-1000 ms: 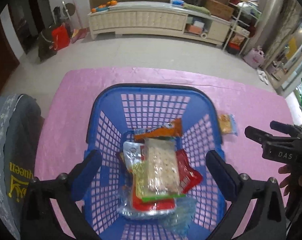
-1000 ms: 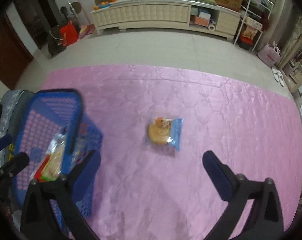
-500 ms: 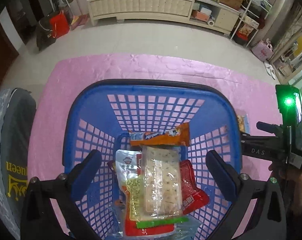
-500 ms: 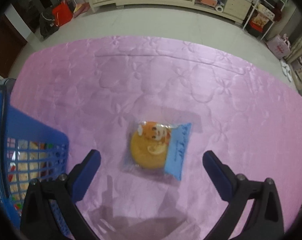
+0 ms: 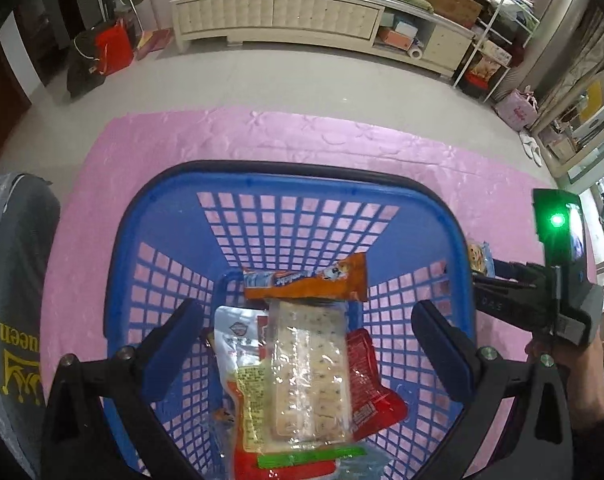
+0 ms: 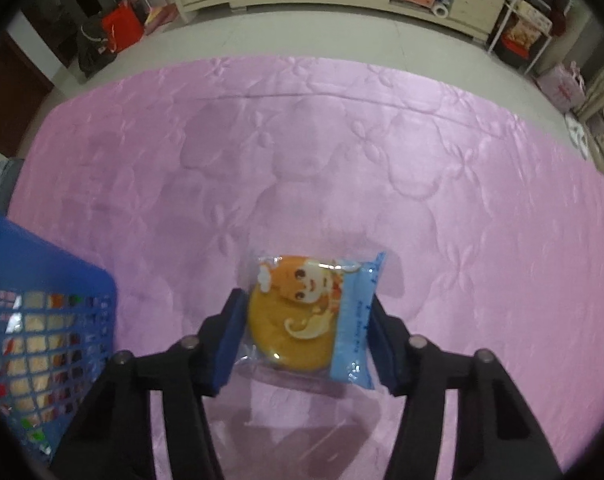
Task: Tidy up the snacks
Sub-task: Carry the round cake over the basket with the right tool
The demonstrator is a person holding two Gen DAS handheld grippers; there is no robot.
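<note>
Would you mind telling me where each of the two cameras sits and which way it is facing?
Left wrist: on the left gripper, looking steeply down into the blue basket; its fingers and the right gripper show.
Right wrist: on the right gripper, looking steeply down at the cake packet between its fingers.
Shared: basket, packet, pink tablecloth.

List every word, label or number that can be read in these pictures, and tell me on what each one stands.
"ueen", cut off at the start, in yellow, sideways, above a crown sign: on the grey cloth.
"DAS", seen reversed: on the right tongs.
Orange snack packet: print too small to read.
Yellow ingredient label: unreadable.
Red packet: unreadable.
Blue strip of the cake packet: blurred.
</note>
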